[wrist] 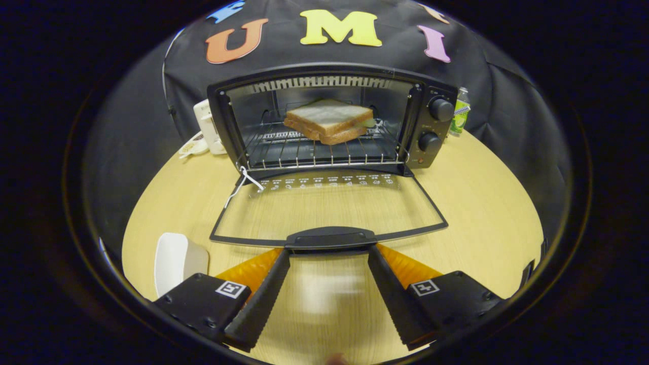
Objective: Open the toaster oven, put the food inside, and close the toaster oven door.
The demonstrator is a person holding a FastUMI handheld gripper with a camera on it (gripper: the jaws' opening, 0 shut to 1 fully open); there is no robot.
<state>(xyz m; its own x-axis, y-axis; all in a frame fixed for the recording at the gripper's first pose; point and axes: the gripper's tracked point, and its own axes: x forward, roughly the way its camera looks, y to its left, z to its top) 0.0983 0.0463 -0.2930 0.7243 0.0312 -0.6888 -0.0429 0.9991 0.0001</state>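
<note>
A black toaster oven [329, 119] stands on a round wooden table [476, 203]. Its glass door [329, 210] hangs fully down and flat toward me. Inside, a sandwich of brown bread [328, 120] lies on the wire rack [314, 147]. The door's black handle [330, 238] sits just ahead of my fingertips. My gripper [328, 253] is open, its two fingers spread wide with their tips just under the ends of the handle, and nothing is pinched between them.
Two knobs [440, 109] sit on the oven's right panel. A white appliance [205, 126] stands left of the oven, a small green bottle [460, 114] to its right. A white dish [177, 261] lies near my left finger. A white tag string [243, 182] hangs at the door hinge.
</note>
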